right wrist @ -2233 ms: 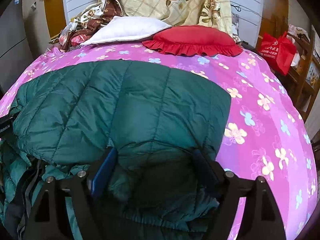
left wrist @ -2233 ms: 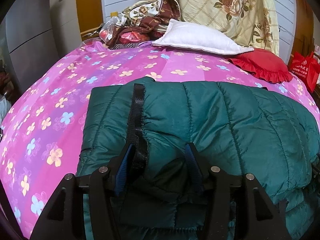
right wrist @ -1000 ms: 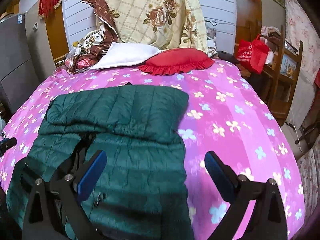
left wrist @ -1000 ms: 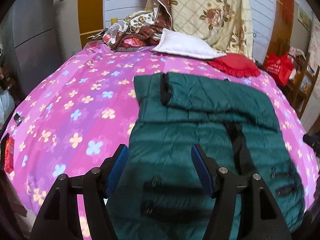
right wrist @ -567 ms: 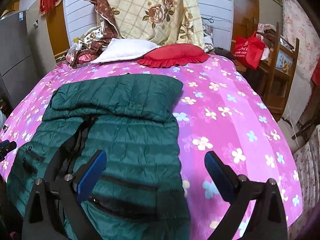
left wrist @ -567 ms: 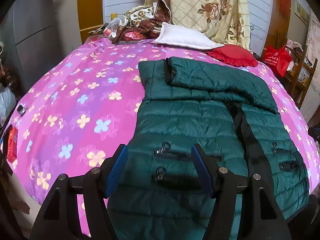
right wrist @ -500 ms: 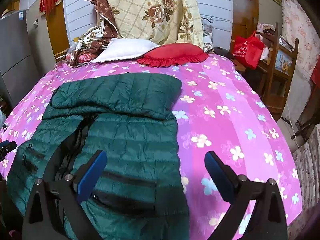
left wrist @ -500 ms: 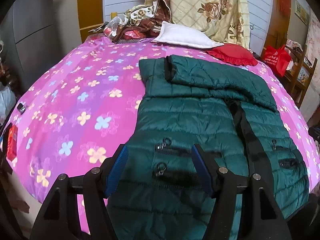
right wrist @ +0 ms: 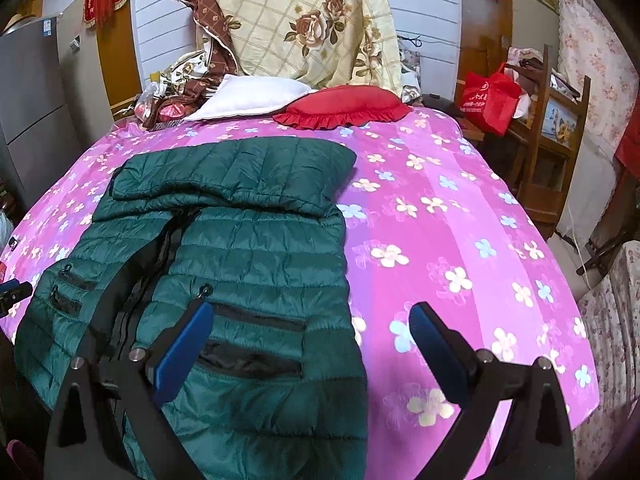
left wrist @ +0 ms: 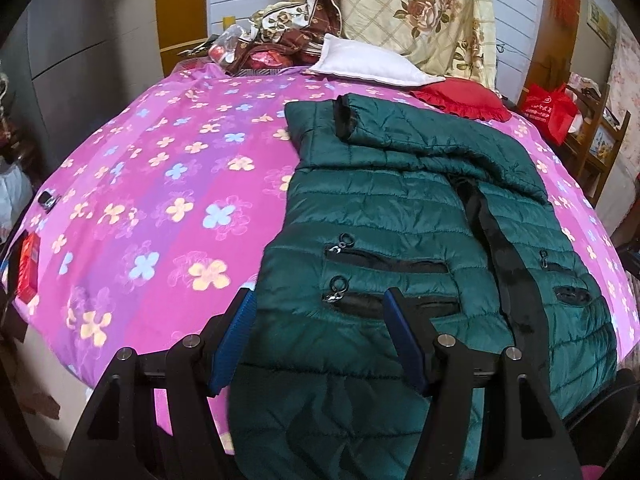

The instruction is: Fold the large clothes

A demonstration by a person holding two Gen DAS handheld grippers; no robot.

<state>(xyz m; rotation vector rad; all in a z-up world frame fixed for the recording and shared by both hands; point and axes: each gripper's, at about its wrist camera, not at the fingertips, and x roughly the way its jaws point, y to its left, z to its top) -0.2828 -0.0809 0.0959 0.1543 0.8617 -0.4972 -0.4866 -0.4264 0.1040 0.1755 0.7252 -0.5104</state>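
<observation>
- We held the left gripper (left wrist: 320,312) spread wide and empty above the green jacket's (left wrist: 400,216) near hem, its fingers (left wrist: 236,336) straddling the pocket side.
- Our right gripper (right wrist: 312,320) gaped wider still, gripping nothing, one finger over the jacket (right wrist: 248,256), the other over the pink bedsheet (right wrist: 460,216) beside it.
- The jacket lay front-up on the bedsheet, its far part folded over towards us, short of the red cushion (right wrist: 344,108).
- The jacket's near hem ran out of view behind our grippers; we could not make out the folded-under part.
</observation>
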